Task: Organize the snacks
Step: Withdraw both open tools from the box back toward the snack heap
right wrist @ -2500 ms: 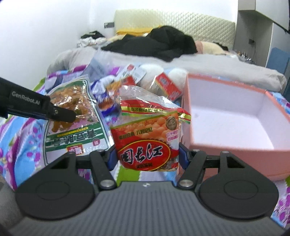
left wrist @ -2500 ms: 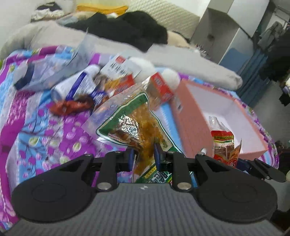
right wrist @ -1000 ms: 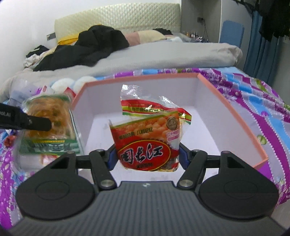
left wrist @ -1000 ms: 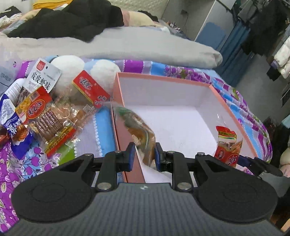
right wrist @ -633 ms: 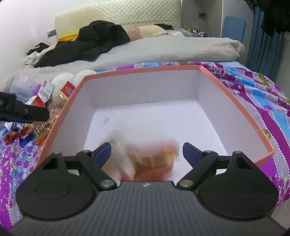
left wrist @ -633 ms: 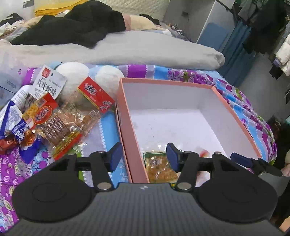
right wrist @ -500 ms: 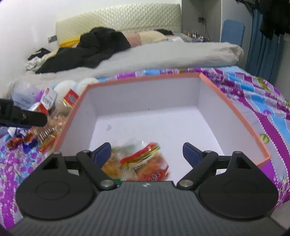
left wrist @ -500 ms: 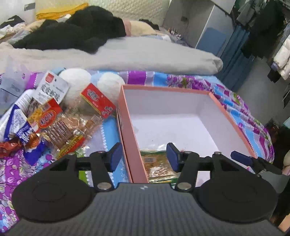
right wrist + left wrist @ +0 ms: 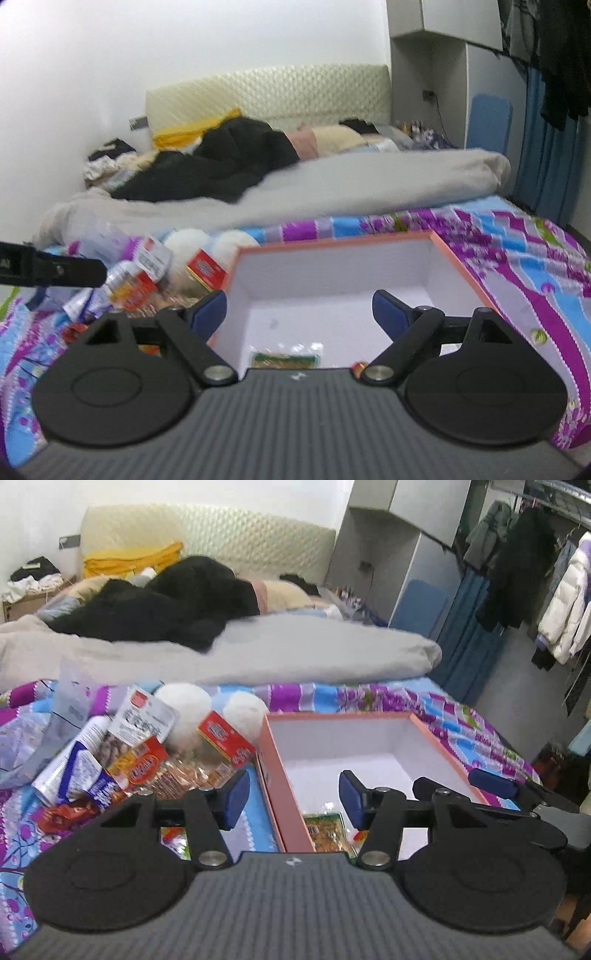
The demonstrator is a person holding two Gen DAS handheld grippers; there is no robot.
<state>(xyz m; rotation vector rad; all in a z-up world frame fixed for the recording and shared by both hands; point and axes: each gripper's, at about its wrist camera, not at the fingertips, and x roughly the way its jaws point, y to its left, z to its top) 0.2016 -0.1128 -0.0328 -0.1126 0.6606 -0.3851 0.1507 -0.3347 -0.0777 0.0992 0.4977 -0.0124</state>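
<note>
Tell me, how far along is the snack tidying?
Barely started. Done: one green-edged packet lies in the pink box, with a bit of a red one beside it. In hand: nothing; the left gripper and right gripper have just opened and are empty. Left: the pile of snacks on the bedspread beside the box.

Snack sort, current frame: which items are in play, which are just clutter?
In play:
- pink box
- green snack bag already inside it
- snack pile on the bedspread beside the box
- left gripper, right gripper, both open and empty

Clutter:
- grey duvet
- black garment
- hanging coats
</note>
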